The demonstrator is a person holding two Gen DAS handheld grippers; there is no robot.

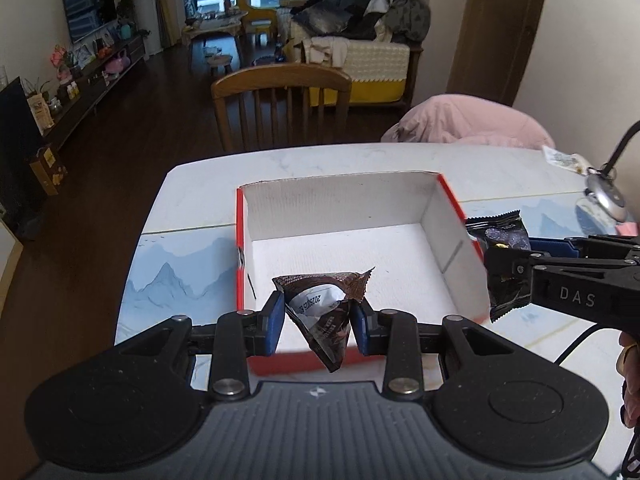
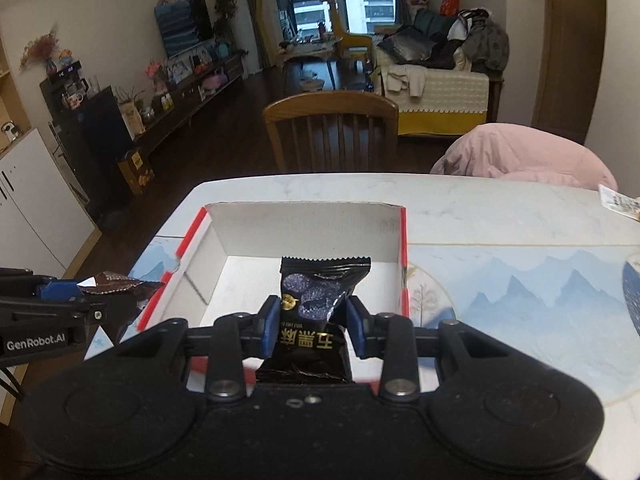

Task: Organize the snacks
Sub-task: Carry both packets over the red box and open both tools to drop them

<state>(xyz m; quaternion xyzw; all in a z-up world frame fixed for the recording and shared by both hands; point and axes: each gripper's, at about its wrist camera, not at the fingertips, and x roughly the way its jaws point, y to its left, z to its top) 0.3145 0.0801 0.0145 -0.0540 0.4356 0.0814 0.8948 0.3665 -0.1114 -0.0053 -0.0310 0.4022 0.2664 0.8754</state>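
The left tongs (image 1: 319, 322) are clamped on a brown packet (image 1: 325, 312) over the near edge of the box (image 1: 448, 216). The right tongs (image 2: 311, 326) grip a black packet (image 2: 316, 300), seemingly just above the box's near-right wall, all above the counter (image 1: 192, 248).

1. A wooden chair (image 1: 281, 100) is standing at the table's (image 1: 344, 160) far edge.
2. A pink cushion (image 1: 468, 122) is lying far right.
3. A sofa (image 2: 440, 80) is carrying piled clothes beyond.
4. A television (image 2: 184, 26) is hanging far left.

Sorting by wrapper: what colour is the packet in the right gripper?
Black with gold lettering and a purple picture; the packet shows best in the right wrist view.
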